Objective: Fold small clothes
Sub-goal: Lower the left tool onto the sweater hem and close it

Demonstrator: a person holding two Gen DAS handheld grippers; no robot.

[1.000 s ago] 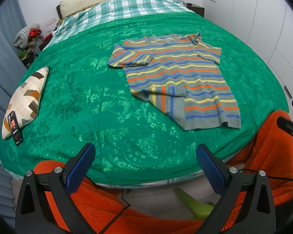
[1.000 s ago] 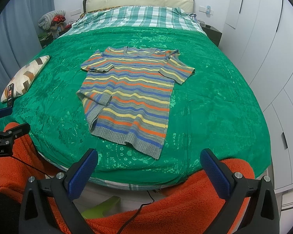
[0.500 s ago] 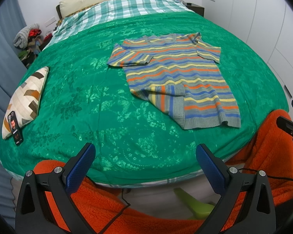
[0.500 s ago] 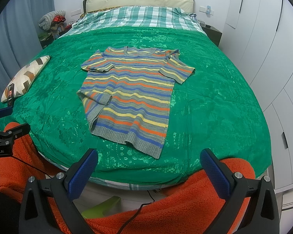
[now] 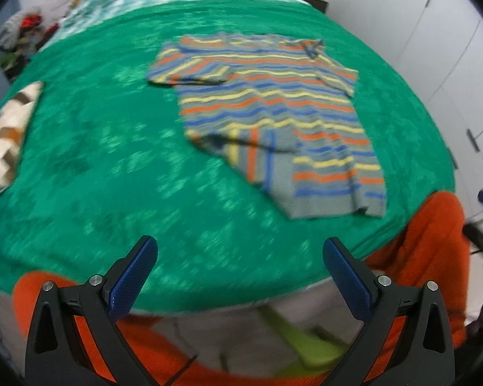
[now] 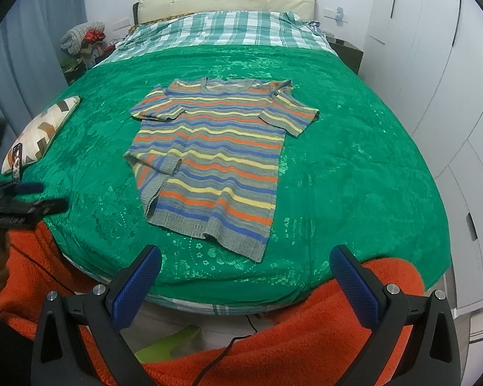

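Lying flat: striped sweater (image 6: 209,160) | pillow (image 6: 42,132) well left | both claws (image 5: 240,270) (image 6: 244,273) apart, empty

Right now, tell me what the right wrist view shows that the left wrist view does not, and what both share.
Only the right wrist view shows the phone leaning against the patterned cushion, the sweater's grey neckline sharply, and the left hand-held gripper from the side, blurred. Only the left wrist view shows that gripper's own fingers, spread wide over the bed edge. Both show the striped sweater lying on the green bedspread with its lower left corner folded over, the cushion, and the orange fleece below. The right hand-held gripper is open too.
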